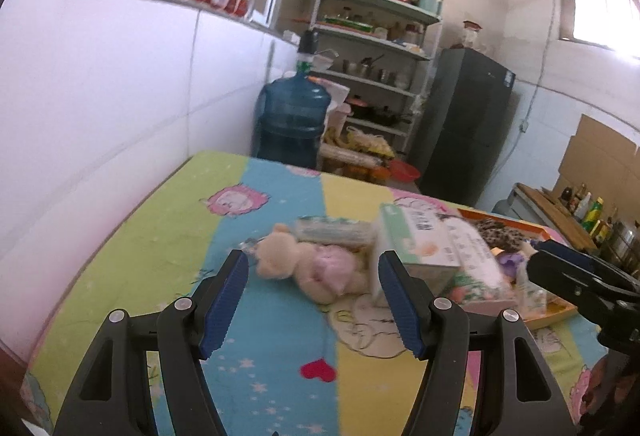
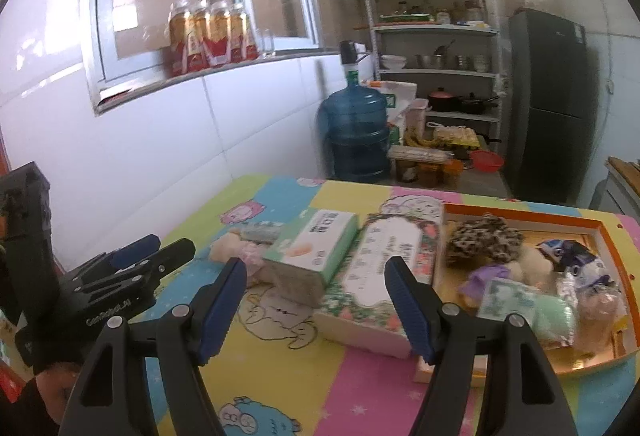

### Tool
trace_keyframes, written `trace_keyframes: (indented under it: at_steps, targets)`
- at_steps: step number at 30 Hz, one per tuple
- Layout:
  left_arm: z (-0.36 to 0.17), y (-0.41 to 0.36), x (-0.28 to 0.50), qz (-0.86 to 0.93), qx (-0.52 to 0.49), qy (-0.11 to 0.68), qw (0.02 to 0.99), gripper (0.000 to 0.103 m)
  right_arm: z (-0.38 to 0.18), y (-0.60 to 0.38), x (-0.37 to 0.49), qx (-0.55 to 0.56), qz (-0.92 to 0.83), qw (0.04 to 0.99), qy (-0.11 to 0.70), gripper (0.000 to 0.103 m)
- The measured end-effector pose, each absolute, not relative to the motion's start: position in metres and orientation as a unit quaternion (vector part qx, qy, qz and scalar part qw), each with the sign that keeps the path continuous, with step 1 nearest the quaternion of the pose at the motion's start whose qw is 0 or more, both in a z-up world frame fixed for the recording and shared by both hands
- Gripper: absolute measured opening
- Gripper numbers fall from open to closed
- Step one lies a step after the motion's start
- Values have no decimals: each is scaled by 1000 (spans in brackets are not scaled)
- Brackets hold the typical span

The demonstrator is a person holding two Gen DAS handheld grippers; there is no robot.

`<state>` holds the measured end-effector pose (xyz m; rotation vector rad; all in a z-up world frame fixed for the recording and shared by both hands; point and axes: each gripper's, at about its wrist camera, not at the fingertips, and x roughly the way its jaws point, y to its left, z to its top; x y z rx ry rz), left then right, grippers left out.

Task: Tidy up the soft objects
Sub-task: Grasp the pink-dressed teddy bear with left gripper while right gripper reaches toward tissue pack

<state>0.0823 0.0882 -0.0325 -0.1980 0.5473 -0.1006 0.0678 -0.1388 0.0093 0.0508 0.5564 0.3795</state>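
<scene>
A beige teddy bear (image 1: pixel 280 256) in a pink dress lies on the cartoon tablecloth (image 1: pixel 280 356), just beyond my open left gripper (image 1: pixel 313 268), which holds nothing. Right of the bear stand a green-white tissue box (image 1: pixel 416 236) and a flowered tissue pack (image 1: pixel 476 260). In the right wrist view my right gripper (image 2: pixel 316 272) is open and empty, hovering before the tissue box (image 2: pixel 316 244) and the flowered pack (image 2: pixel 384 264). An orange tray (image 2: pixel 520 216) on the right holds a leopard-print soft item (image 2: pixel 480 236), a purple one (image 2: pixel 484 276), a mint-green one (image 2: pixel 552 316) and others.
A white tiled wall runs along the table's left side. Beyond the far edge stand a blue water jug (image 2: pixel 356 132), a loaded shelf rack (image 2: pixel 436 68) and a dark fridge (image 2: pixel 552 100). Bottles (image 2: pixel 208 36) line the window sill.
</scene>
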Motion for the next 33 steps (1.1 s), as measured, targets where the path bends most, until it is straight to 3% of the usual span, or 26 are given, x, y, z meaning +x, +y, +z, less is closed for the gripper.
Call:
trace_keyframes:
  at_steps: [23, 32, 33]
  targets:
    - [-99, 121, 181, -59, -205, 395, 893, 69, -4, -118, 101, 24, 204, 934, 292, 71]
    - [-106, 115, 193, -69, -213, 400, 889, 69, -11, -118, 110, 34, 213, 930, 297, 71]
    - [-106, 116, 194, -73, -215, 398, 889, 65, -12, -118, 110, 34, 213, 930, 298, 71]
